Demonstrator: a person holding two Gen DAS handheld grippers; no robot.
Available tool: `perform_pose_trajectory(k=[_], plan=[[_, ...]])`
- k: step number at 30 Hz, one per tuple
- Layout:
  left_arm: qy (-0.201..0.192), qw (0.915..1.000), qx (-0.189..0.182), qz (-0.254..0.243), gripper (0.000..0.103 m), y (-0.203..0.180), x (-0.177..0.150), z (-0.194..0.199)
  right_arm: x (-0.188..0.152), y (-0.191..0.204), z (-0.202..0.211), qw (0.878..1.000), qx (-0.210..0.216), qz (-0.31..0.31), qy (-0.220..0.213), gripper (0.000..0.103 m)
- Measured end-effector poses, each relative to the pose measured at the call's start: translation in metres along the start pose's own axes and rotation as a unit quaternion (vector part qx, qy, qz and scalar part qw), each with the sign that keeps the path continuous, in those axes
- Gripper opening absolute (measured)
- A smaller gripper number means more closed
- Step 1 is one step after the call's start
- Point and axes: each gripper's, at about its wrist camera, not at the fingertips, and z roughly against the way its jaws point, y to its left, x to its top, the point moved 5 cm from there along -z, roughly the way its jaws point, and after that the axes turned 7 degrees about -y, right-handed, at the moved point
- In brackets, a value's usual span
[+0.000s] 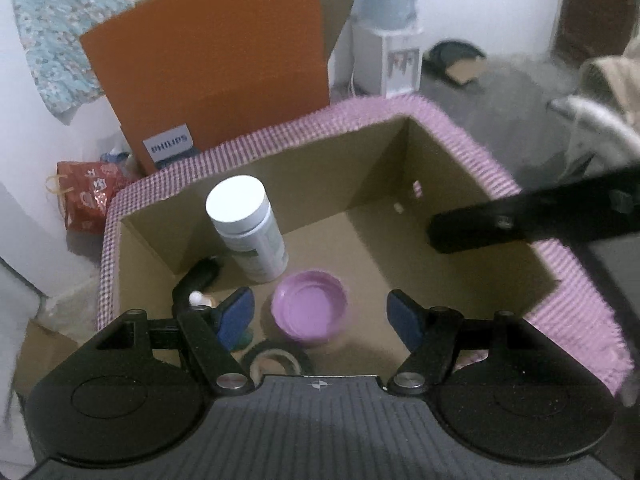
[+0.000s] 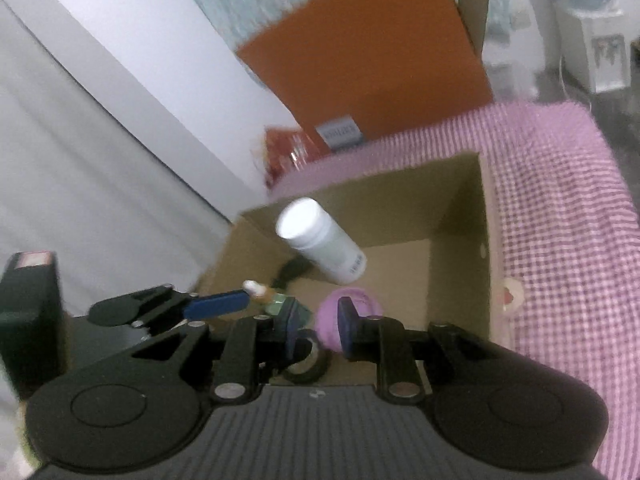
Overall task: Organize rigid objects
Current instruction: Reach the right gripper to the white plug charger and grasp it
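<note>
Left gripper (image 1: pixel 322 312) hangs over the box (image 1: pixel 540 240), jaws spread and empty, purple bowl (image 1: pixel 309 305) on the floor below between them, right gripper (image 2: pixel 318 326) narrowly parted, gripping nothing, white bottle (image 1: pixel 248 228) beyond.

1. A tall orange cardboard carton (image 1: pixel 208 68) with a blue-grey Philips label near its foot stands against the white wall.
2. A crumpled red patterned plastic bag (image 1: pixel 86 196) lies on the floor just left of that carton.
3. A pale blue floral cloth (image 1: pixel 52 28) hangs at upper left.
4. A white water dispenser (image 1: pixel 394 56) with a clear bottle on top stands behind, on the grey floor (image 1: pixel 500 92).
</note>
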Motion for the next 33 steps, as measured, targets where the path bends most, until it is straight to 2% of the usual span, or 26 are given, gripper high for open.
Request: perform_pose_trajectory(k=[5, 10, 13, 16, 18, 21, 28, 30, 33], plan=[[-0.033, 0.999, -0.021, 0.023, 0.073, 0.0, -0.022, 0.037, -0.031, 0.021, 0.053, 0.998, 0.03, 0.005, -0.057, 0.025], [-0.049, 0.9984, -0.015, 0.025, 0.074, 0.0, -0.058, 0.071, -0.072, 0.03, 0.079, 0.996, 0.046, -0.024, -0.073, 0.026], [-0.045, 0.9988, -0.002, 0.02, 0.074, 0.002, -0.083, 0.078, -0.093, 0.03, 0.084, 0.996, 0.044, -0.043, -0.07, 0.027], [-0.04, 0.9989, 0.008, 0.021, 0.074, 0.002, -0.105, 0.081, -0.111, 0.031, 0.079, 0.996, 0.033, -0.048, -0.06, 0.03], [-0.032, 0.9992, 0.008, 0.024, 0.074, 0.001, -0.118, 0.075, -0.121, 0.031, 0.071, 0.997, 0.024, -0.048, -0.05, 0.037], [-0.02, 0.9993, 0.023, 0.022, 0.074, 0.004, -0.135, 0.064, -0.136, 0.029, 0.055, 0.998, 0.009, -0.056, -0.029, 0.037], [-0.017, 0.9988, 0.042, 0.019, 0.074, 0.011, -0.149, 0.044, -0.151, 0.04, 0.017, 1.0, -0.016, -0.027, 0.001, 0.038], [-0.017, 0.9991, 0.036, 0.014, 0.074, 0.009, -0.151, 0.039, -0.151, 0.042, 0.006, 0.999, -0.037, -0.003, 0.0, 0.042], [-0.012, 0.9988, 0.047, 0.001, 0.074, 0.008, -0.153, 0.032, -0.151, 0.04, -0.009, 0.998, -0.065, 0.026, 0.003, 0.048]])
